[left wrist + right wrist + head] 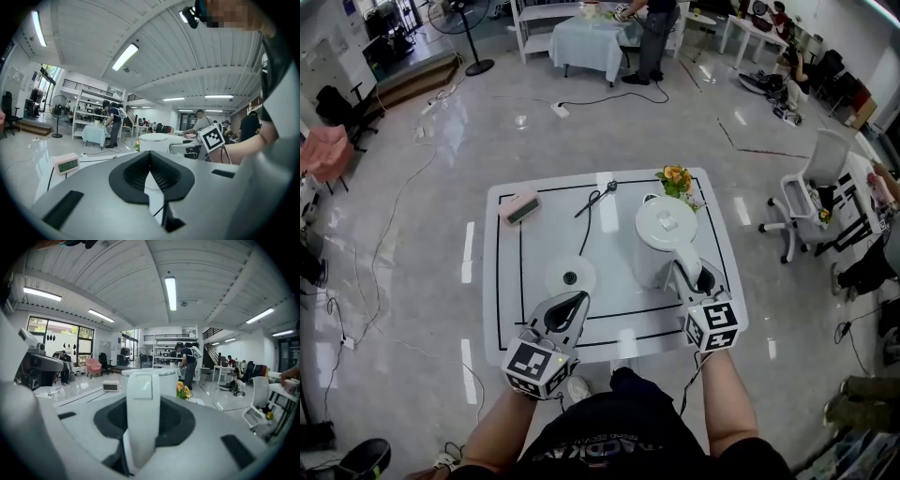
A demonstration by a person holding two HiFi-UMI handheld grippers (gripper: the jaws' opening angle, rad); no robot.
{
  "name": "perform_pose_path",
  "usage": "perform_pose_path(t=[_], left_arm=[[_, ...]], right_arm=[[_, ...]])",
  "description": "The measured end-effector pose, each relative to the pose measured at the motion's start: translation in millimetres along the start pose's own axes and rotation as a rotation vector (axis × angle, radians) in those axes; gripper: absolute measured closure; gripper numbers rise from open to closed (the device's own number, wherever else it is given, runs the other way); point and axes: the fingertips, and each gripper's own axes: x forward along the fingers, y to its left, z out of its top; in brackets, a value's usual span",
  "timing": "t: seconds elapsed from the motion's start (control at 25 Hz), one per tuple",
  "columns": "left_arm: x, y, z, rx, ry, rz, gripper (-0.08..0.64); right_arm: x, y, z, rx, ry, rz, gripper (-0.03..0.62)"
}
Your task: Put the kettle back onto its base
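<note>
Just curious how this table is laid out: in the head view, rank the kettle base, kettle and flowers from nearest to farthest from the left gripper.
1. Kettle base, just ahead of the left gripper.
2. Kettle, to the right.
3. Flowers, at the far right edge.

No legible text or numbers.

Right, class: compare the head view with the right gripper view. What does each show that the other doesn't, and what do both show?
Only the head view: the round white kettle base with its black centre, with nothing on it. Only the right gripper view: the long ceiling strip light, and a close look at the right gripper, its jaws clamped on the white handle. Both: the white plastic kettle, the pink digital clock and the orange flowers.
</note>
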Motion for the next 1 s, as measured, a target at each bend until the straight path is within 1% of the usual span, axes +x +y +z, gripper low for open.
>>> perform_pose_path(t=[0.24, 0.4, 0.56, 0.8, 1.0], left_arm=[[-20.9, 23.3, 4.9, -0.016, -0.027, 0.084, 0.557], [-37.4, 39.6, 6.2, -0.028, -0.045, 0.149, 0.557], [-55.7, 53.3, 8.6, -0.035, -0.06, 0.196, 0.557], [-83.8, 67.2, 6.7, -0.051, -0.074, 0.258, 0.557], [-105.2, 74.1, 3.7, -0.054, -0.077, 0.298, 0.557]], right_arm=[[15.1, 25.3, 26.0, -0.016, -0.041, 0.063, 0.472], [27.4, 50.2, 45.3, 0.0, -0.079, 0.132, 0.472], [42.7, 86.8, 62.4, -0.005, -0.106, 0.213, 0.472], [61.2, 142.1, 74.2, -0.024, -0.115, 0.322, 0.472], [67.5, 176.5, 75.0, -0.027, -0.113, 0.382, 0.472]])
